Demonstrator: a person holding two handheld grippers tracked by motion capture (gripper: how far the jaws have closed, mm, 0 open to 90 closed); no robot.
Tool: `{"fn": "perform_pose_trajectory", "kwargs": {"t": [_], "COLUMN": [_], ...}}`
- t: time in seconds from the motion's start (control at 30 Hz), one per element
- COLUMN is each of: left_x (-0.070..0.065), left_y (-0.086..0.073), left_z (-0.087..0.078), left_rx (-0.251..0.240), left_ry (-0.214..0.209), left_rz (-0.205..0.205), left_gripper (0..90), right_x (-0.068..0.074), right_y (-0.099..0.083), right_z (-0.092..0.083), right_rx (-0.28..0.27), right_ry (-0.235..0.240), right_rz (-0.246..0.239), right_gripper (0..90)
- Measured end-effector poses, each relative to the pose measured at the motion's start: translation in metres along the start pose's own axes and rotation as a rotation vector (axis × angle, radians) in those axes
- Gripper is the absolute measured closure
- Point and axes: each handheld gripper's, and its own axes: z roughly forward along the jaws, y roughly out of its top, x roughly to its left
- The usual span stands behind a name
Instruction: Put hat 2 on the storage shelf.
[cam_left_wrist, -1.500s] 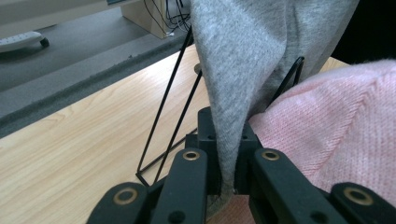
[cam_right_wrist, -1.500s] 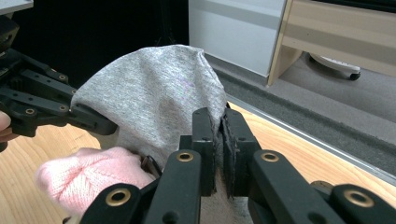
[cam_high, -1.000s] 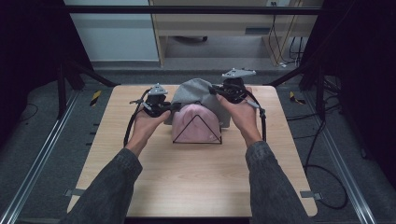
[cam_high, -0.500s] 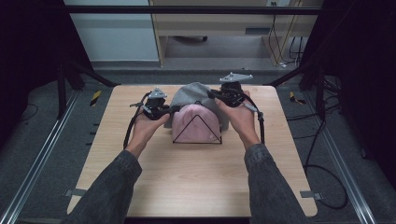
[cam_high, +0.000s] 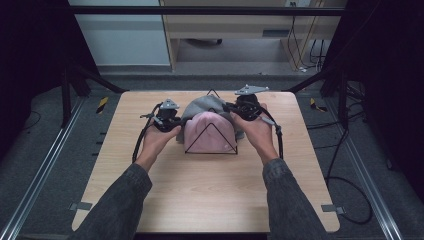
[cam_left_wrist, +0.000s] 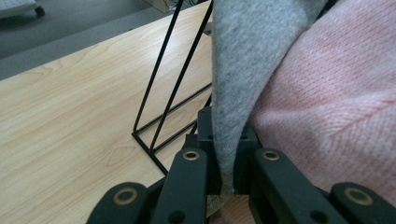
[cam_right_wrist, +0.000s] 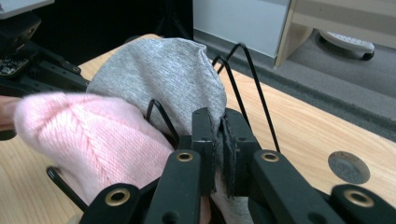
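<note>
**Grey knit hat held at both edges over a wire rack**

Grey knitted fabric hat (cam_high: 204, 106) draped over the far part of a black wire rack with triangular peaks (cam_high: 210, 140), toward the back middle of a light wooden table (cam_high: 210, 195). Just in front of it, touching it, a pink knitted hat (cam_high: 210, 133) on the near part of the same rack. Both hats together between the two hands.

Left gripper (cam_left_wrist: 226, 175) at the grey hat's left edge, jaws clamped on a hanging fold of the grey knit; seen from the left gripper view, grey fabric running down between the two black jaws, pink knit pressed close on the right, thin black rods of the rack standing on the wood to the left. Left hand (cam_high: 157, 140) wrapped around the tool, a black cable looping down beside the wrist.

Right gripper (cam_right_wrist: 218, 154) at the grey hat's right edge, jaws pinched on the grey hem; from the right gripper view, grey crown rising beyond the jaws, pink hat low on the left, wire peaks poking up behind. Right hand (cam_high: 257, 131) around that tool, grey three-cornered plate on top.

Dark denim sleeves (cam_high: 117, 205) entering from the near edge. A round grey disc (cam_right_wrist: 348, 167) set flush in the tabletop near the right gripper.
</note>
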Motion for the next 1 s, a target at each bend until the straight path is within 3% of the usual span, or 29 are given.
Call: {"fn": "perform_pose_trajectory", "kwargs": {"t": [0.8, 1.0], "left_x": [0.000, 0.000], "left_y": [-0.013, -0.017], "left_z": [0.008, 0.010], "left_rx": [0.031, 0.023], "left_ry": [-0.003, 0.011], "left_rz": [-0.034, -0.060], "left_gripper": [84.2, 82.4], "right_x": [-0.002, -0.003], "right_y": [-0.010, -0.011], "right_z": [0.006, 0.007], "right_rx": [0.062, 0.069], "right_ry": [0.006, 0.010], "right_rz": [0.015, 0.016], "right_gripper": [83.7, 82.8]}}
